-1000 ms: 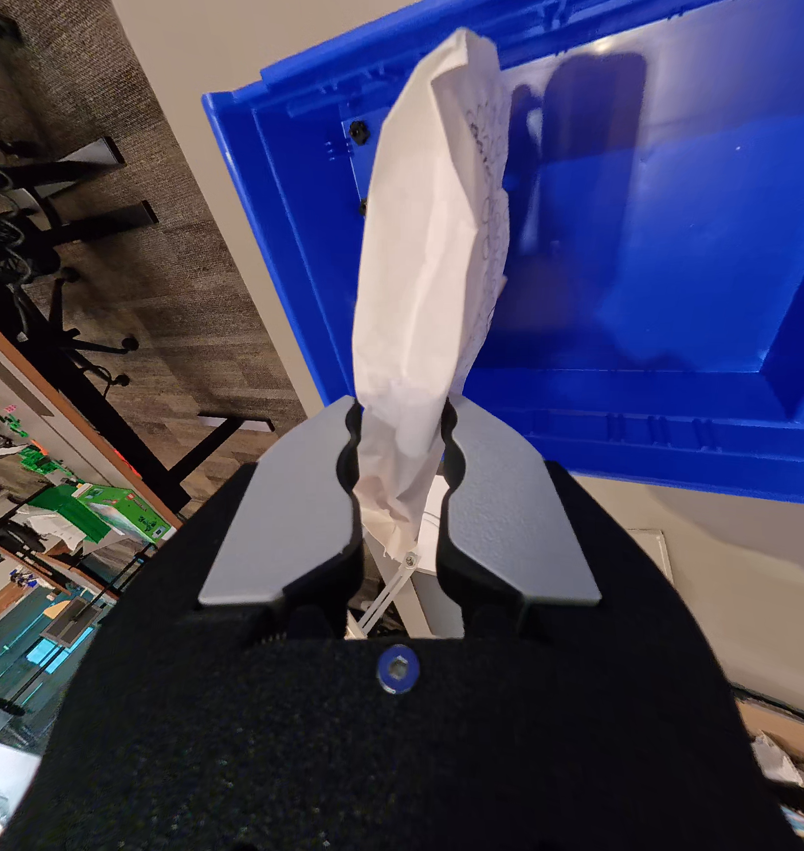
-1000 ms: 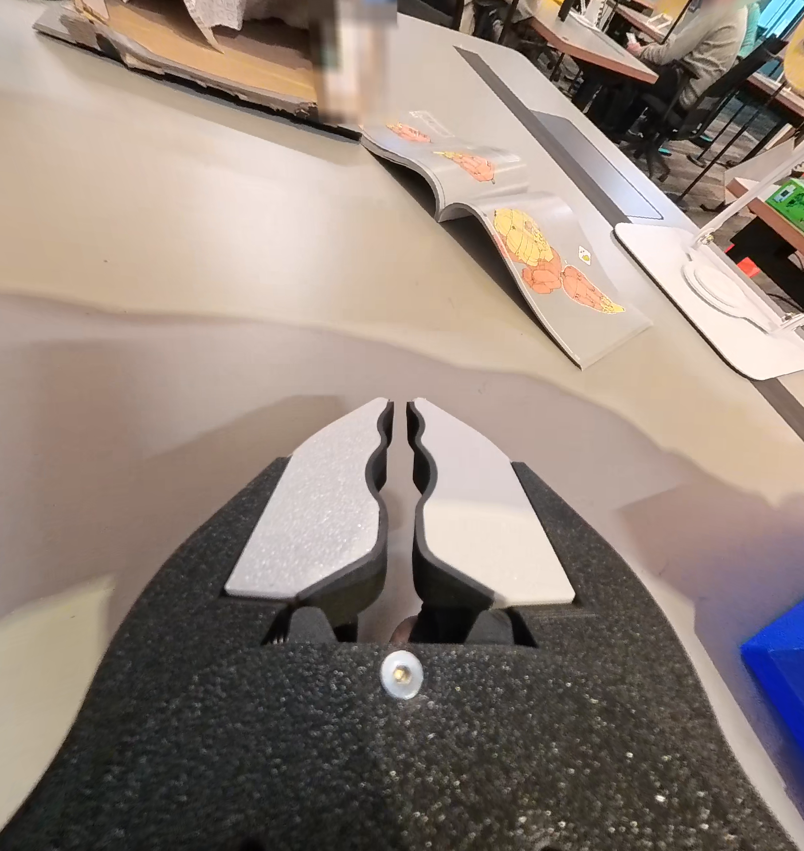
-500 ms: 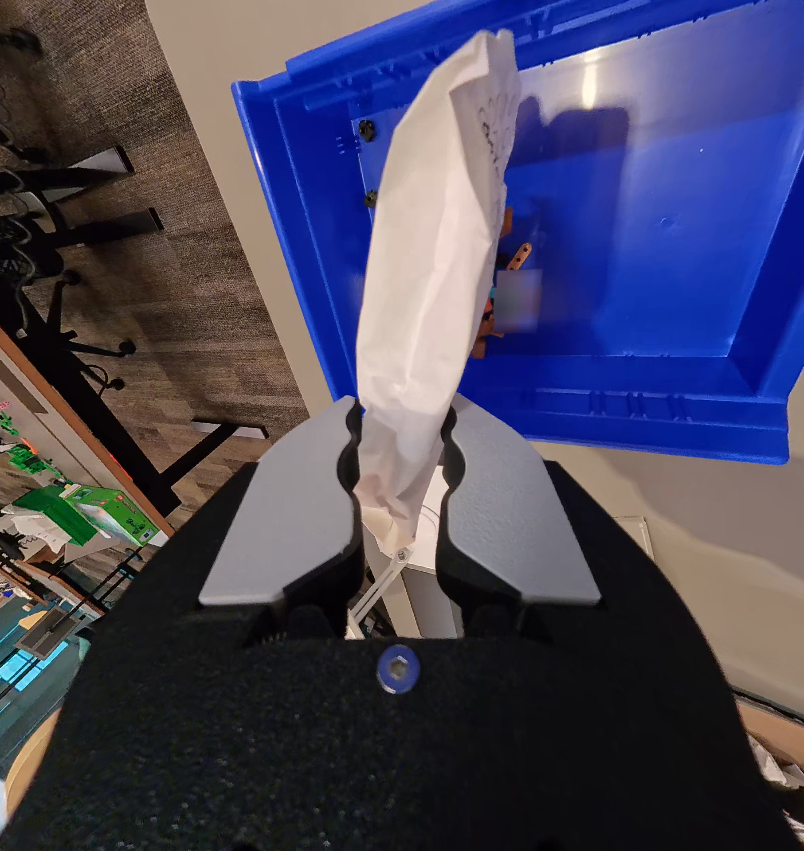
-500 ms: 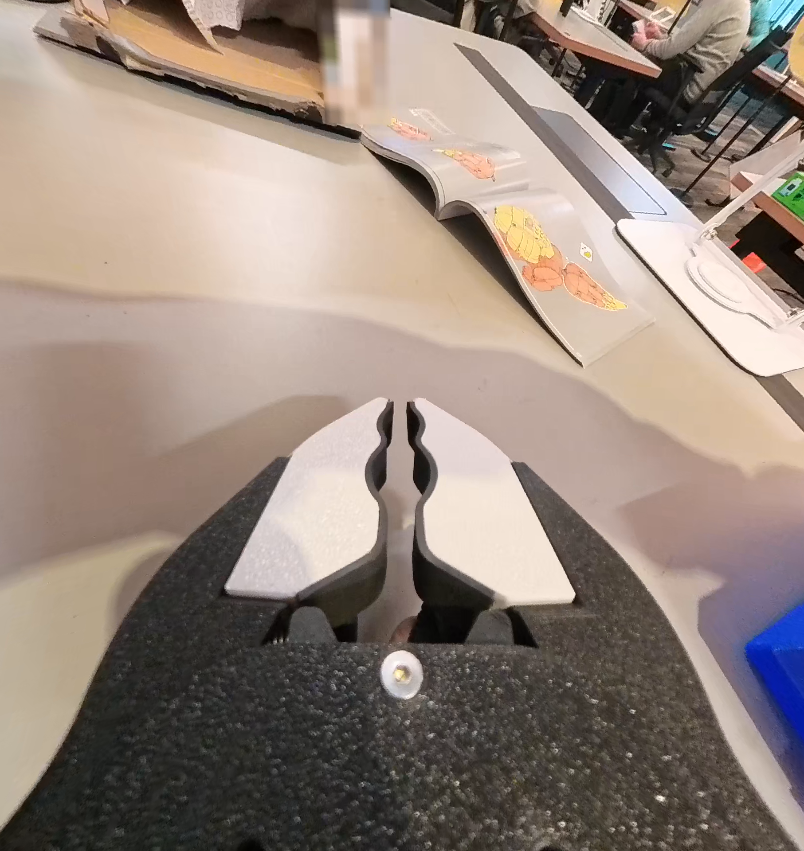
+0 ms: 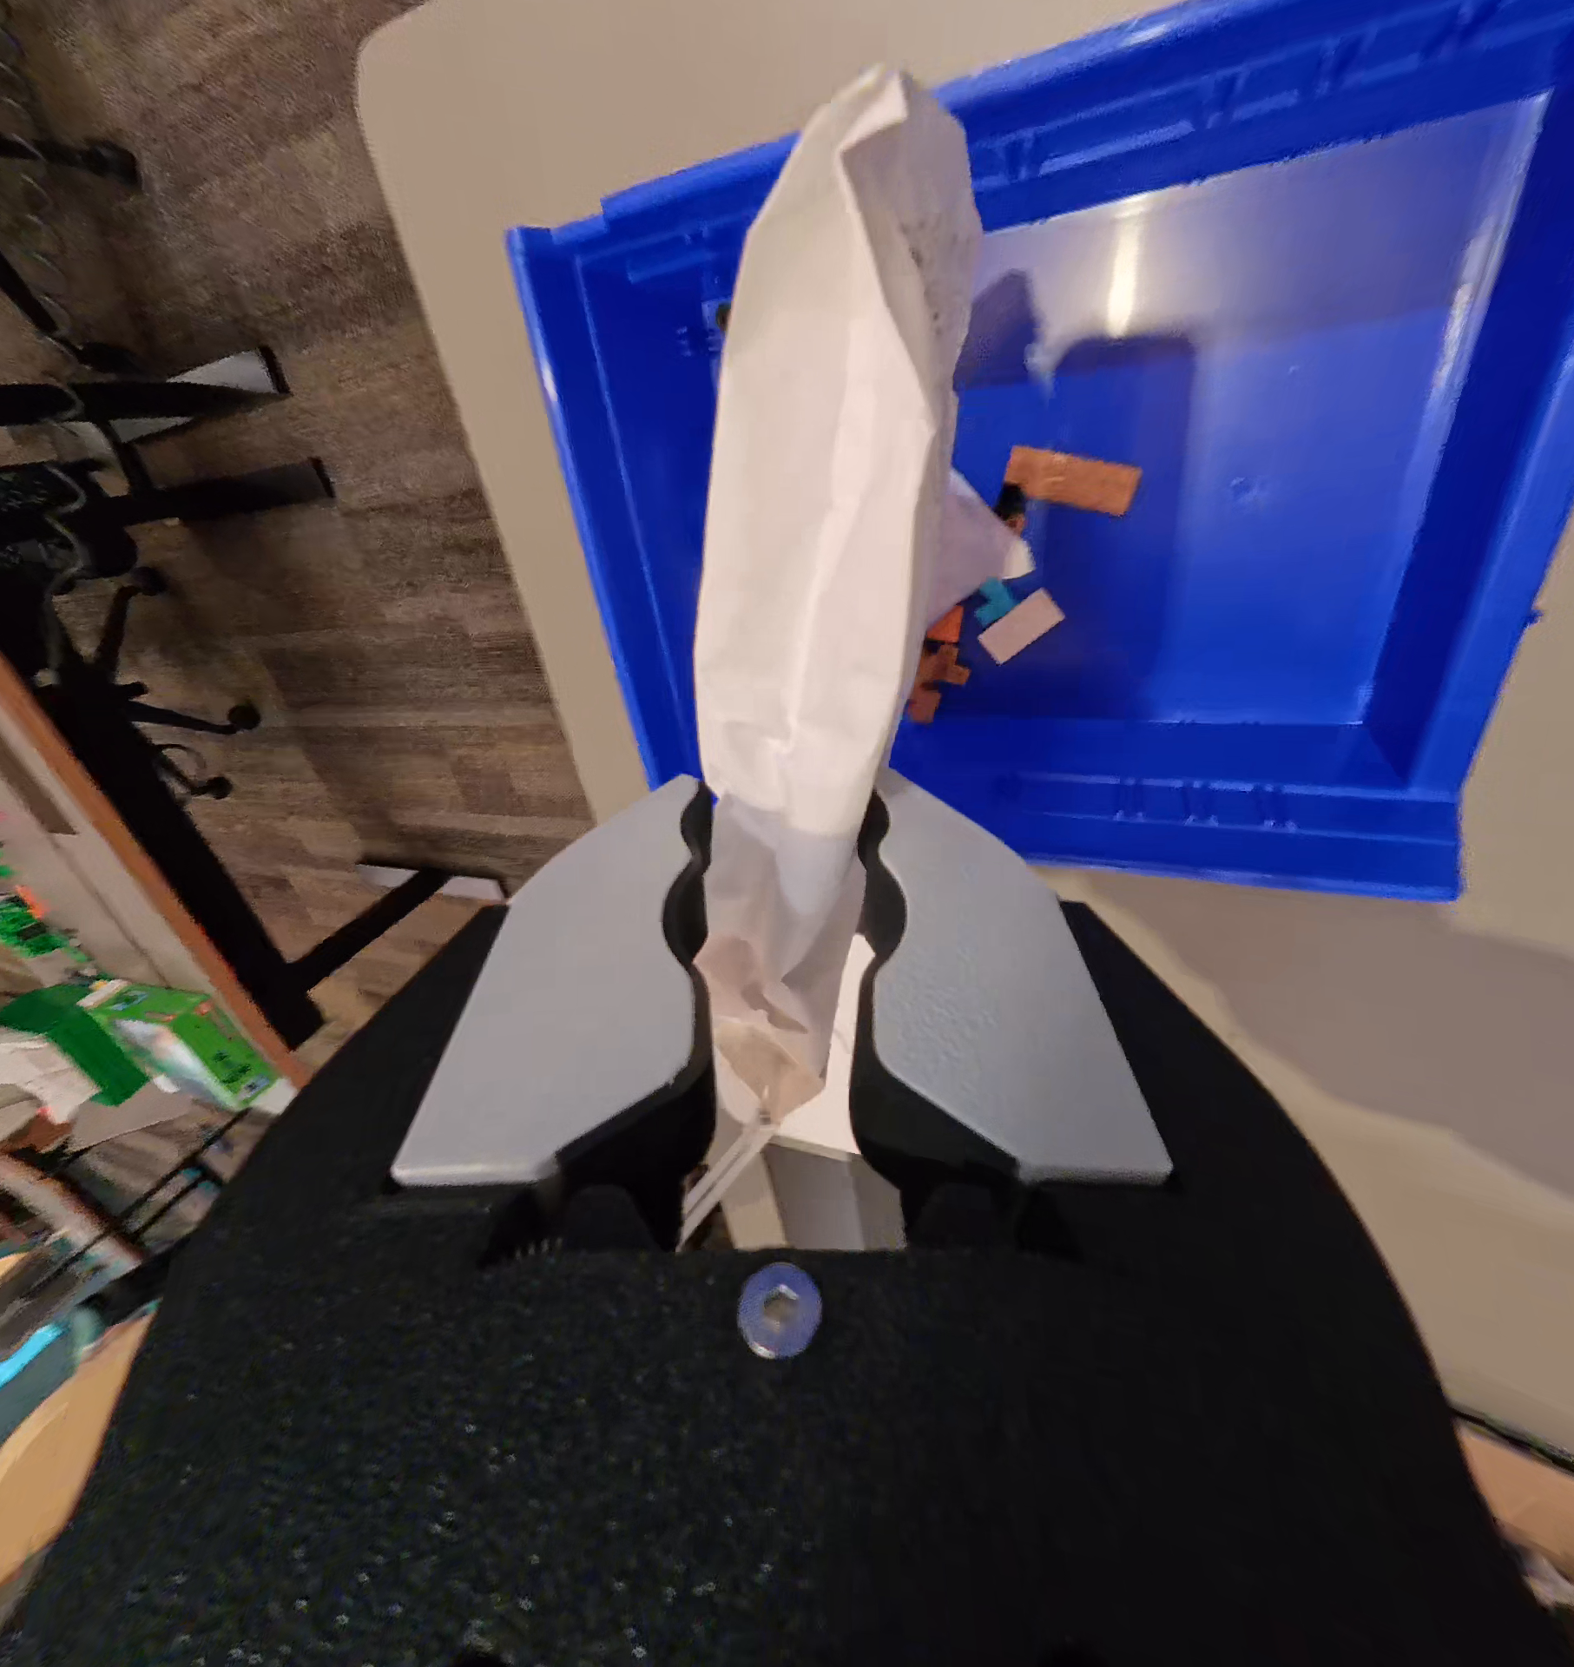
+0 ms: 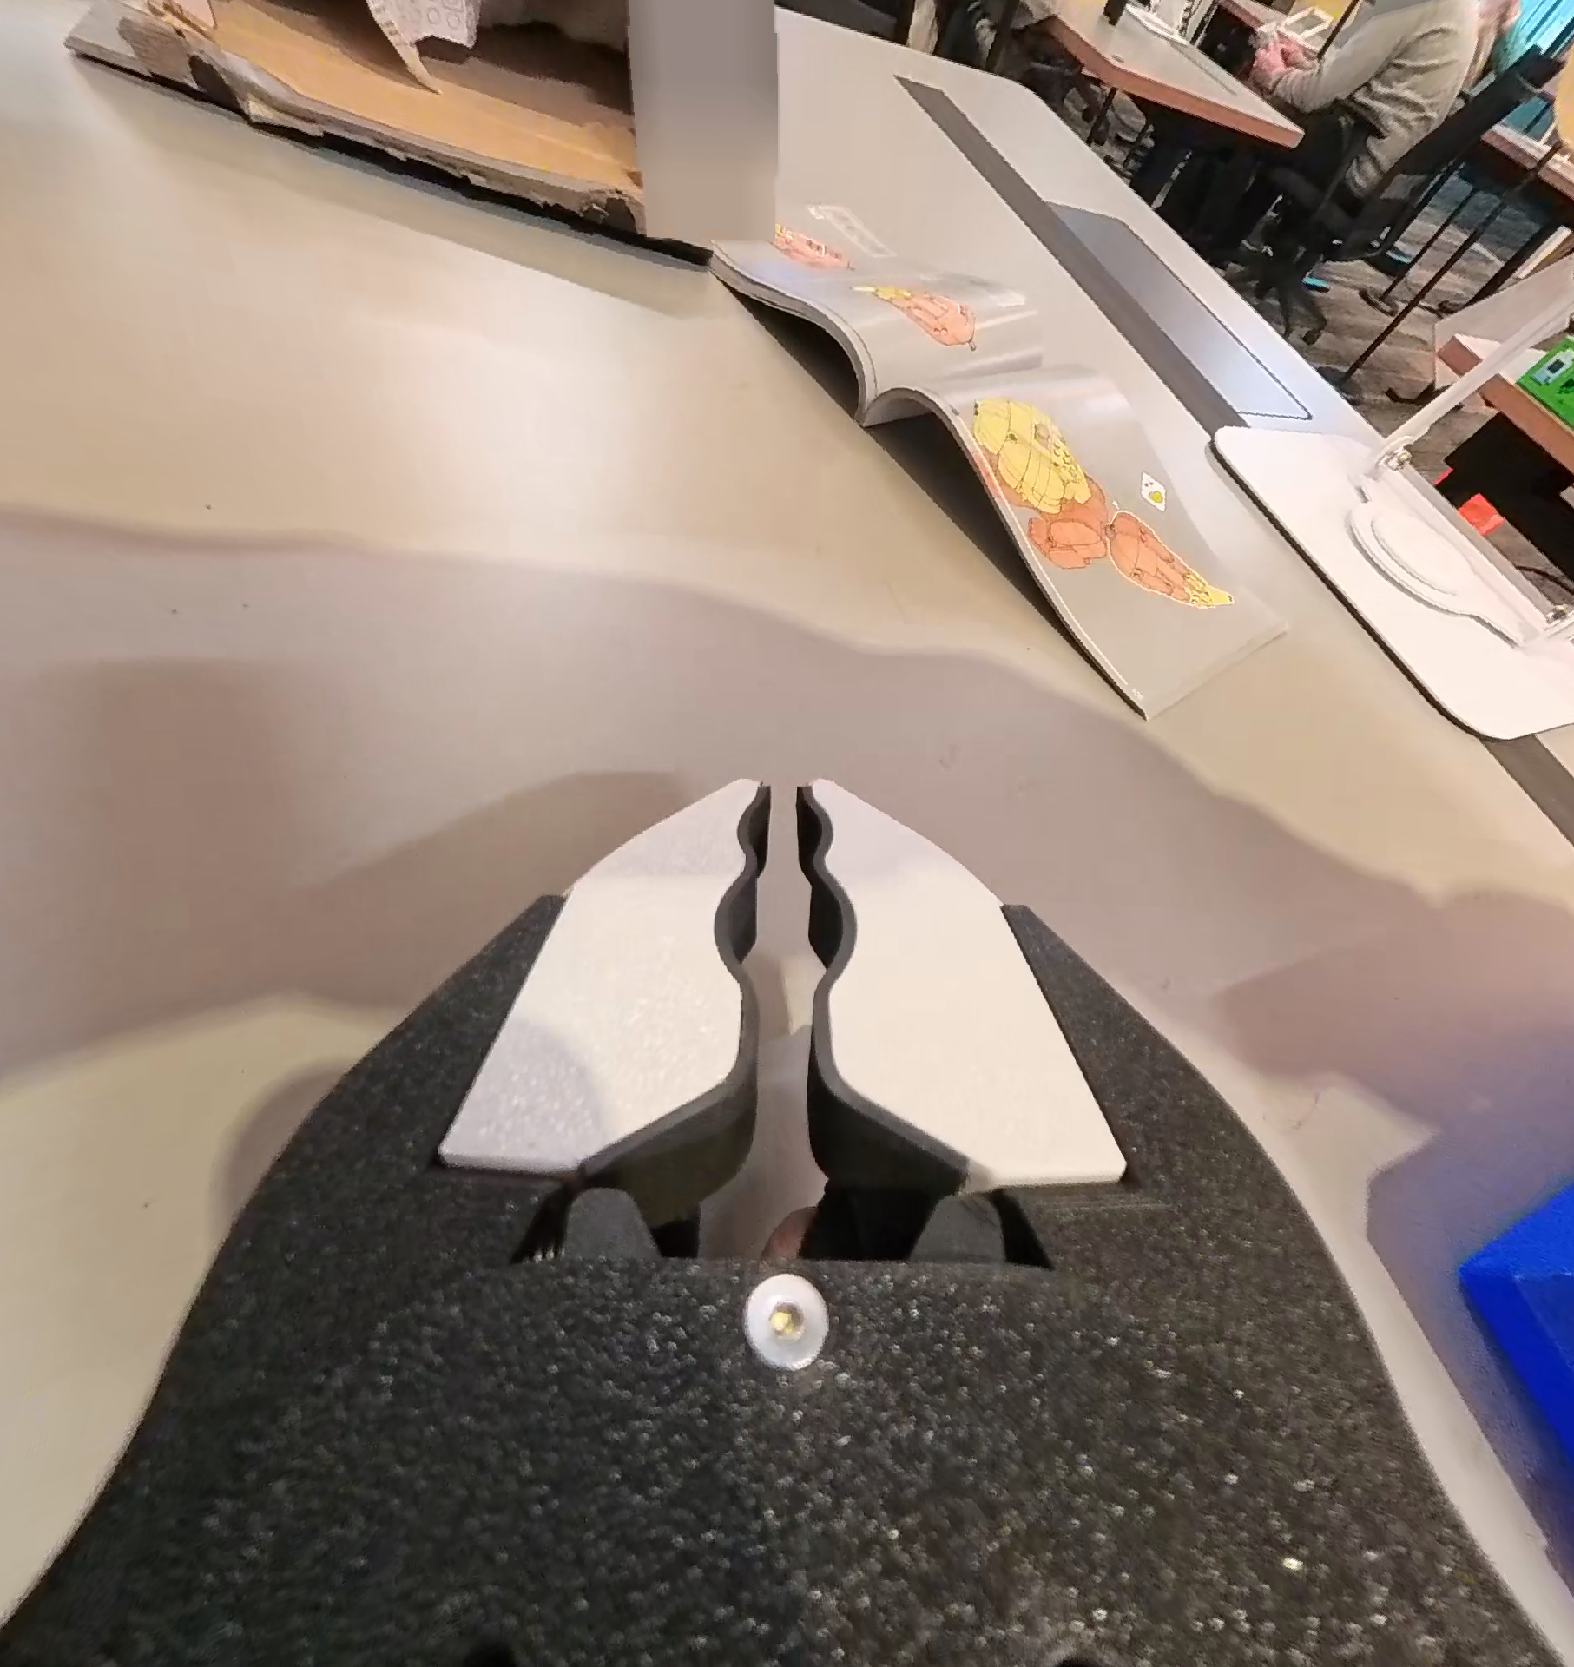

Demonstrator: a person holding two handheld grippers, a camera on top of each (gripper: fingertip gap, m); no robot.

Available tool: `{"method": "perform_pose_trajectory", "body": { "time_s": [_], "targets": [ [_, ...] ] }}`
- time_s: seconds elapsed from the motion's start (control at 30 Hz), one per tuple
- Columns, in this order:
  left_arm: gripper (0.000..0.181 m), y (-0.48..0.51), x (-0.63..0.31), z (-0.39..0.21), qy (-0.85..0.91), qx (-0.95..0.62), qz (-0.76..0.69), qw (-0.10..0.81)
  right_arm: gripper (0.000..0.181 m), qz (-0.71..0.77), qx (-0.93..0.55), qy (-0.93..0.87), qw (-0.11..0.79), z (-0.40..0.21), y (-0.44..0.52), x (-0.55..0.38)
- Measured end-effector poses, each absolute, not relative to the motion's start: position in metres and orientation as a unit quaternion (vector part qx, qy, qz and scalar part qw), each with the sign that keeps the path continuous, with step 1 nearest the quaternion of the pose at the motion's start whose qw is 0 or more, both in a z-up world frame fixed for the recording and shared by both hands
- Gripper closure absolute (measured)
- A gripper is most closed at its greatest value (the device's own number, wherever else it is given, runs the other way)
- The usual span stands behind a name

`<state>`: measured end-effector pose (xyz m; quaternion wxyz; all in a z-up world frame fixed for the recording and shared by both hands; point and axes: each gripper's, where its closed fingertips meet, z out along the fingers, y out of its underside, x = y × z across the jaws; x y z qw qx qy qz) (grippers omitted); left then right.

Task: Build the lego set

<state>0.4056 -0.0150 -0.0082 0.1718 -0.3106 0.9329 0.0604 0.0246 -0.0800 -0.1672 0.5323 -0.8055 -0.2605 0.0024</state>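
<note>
The left gripper is clamping the bottom end of a white paper bag, holding it mouth-down over a blue plastic bin on the beige table. Lego pieces in orange, white, teal and brown are lying loose on the bin floor just beside the bag's mouth. The right gripper is hovering over bare tabletop, its jaws nearly together and gripping nothing. An open instruction booklet is lying ahead of it, to the right.
</note>
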Motion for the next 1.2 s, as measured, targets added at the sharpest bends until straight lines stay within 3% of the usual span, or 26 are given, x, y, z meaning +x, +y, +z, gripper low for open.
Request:
{"method": "perform_pose_trajectory", "body": {
  "time_s": [0.37, 0.5, 0.53, 0.6, 0.67, 0.83, 1.0, 1.2],
  "targets": [
    [0.147, -0.019, 0.399, -0.026, 0.941, -0.296, 0.072, 0.146, 0.175, 0.003, -0.806, -0.261, 0.531, -0.167, -0.080, 0.024],
    [0.151, -0.031, 0.397, -0.031, 0.946, -0.295, 0.053, 0.124, 0.175, 0.003, -0.806, -0.262, 0.531, -0.168, -0.080, 0.024],
    [0.158, -0.035, 0.406, -0.024, 0.943, -0.291, 0.031, 0.157, 0.175, 0.003, -0.806, -0.263, 0.530, -0.168, -0.080, 0.024],
    [0.171, -0.053, 0.406, -0.026, 0.938, -0.321, -0.030, 0.123, 0.175, 0.001, -0.806, -0.264, 0.529, -0.168, -0.080, 0.023],
    [0.172, -0.042, 0.400, -0.035, 0.945, -0.300, 0.027, 0.126, 0.175, 0.000, -0.806, -0.265, 0.529, -0.168, -0.080, 0.023],
    [0.170, -0.046, 0.398, -0.039, 0.944, -0.307, -0.006, 0.124, 0.175, 0.001, -0.806, -0.266, 0.528, -0.169, -0.080, 0.023],
    [0.169, -0.047, 0.392, -0.027, 0.928, -0.339, -0.091, 0.130, 0.175, 0.002, -0.806, -0.264, 0.530, -0.168, -0.080, 0.023],
    [0.168, -0.054, 0.357, 0.014, 0.854, -0.350, -0.331, 0.195, 0.174, -0.002, -0.805, -0.264, 0.531, -0.168, -0.080, 0.024]
  ]
}}
